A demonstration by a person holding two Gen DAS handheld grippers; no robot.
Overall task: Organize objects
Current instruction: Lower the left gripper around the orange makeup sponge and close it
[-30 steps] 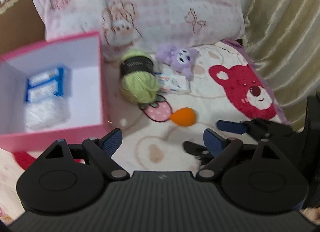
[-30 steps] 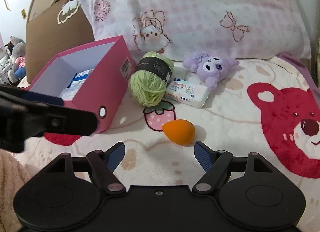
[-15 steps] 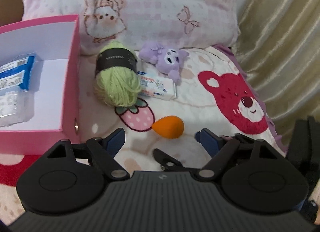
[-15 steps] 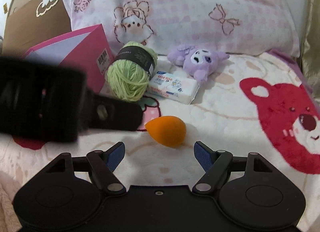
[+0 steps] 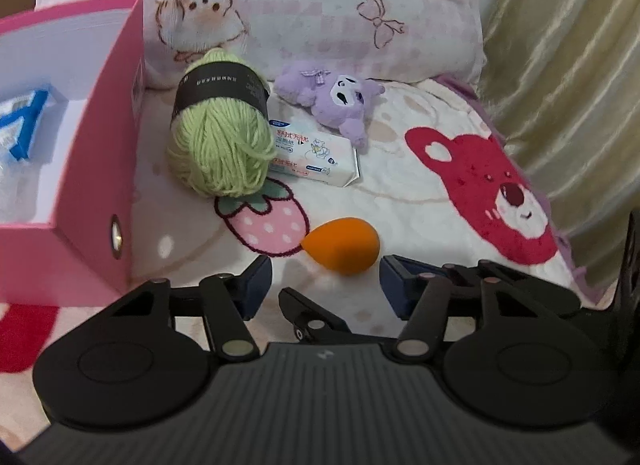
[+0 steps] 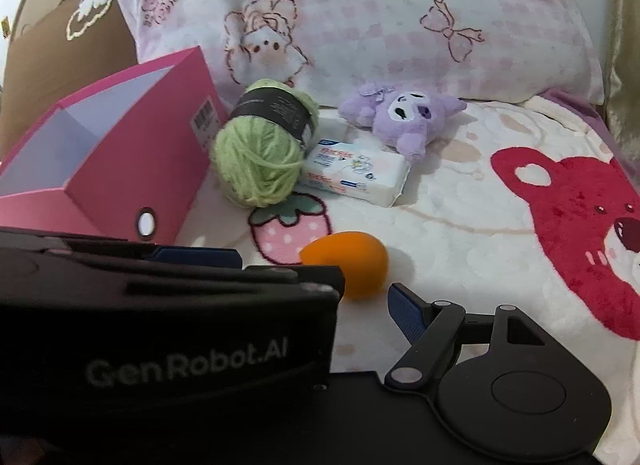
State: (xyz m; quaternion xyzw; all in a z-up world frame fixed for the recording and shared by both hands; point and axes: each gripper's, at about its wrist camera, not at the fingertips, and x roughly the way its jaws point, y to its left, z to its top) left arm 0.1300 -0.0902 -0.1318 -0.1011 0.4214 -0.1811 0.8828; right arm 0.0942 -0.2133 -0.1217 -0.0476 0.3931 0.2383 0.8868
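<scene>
A: As the left gripper [image 5: 324, 277] hung over the blanket [image 5: 420, 193], how did its jaws stand?

B: Apart and empty. They had just been closing in, with nothing between them. The sponge [image 5: 342, 244], an orange egg shape, lay just ahead of the tips, slightly right of the midline, not yet touched.

A: Which way did the sponge run?

B: Its long axis lay crosswise, pointed end toward the left and the strawberry print [image 5: 266, 221], so the jaws would likely have met it end to end rather than across its width.

A: And the right gripper [image 6: 360, 297]?

B: Jaws wide apart, also empty. Seen from the right wrist, its left finger was hidden behind the left tool. The sponge [image 6: 352, 261] sat just beyond both; I judged neither clearly nearer.

A: What lay farther off?

B: Yarn [image 5: 222, 133] past the strawberry, touching a wipes pack [image 5: 316, 155]; behind them a purple plush [image 5: 340, 103]. The pink box [image 5: 96, 169], open, stood left. Last, a pillow [image 5: 312, 9].
</scene>
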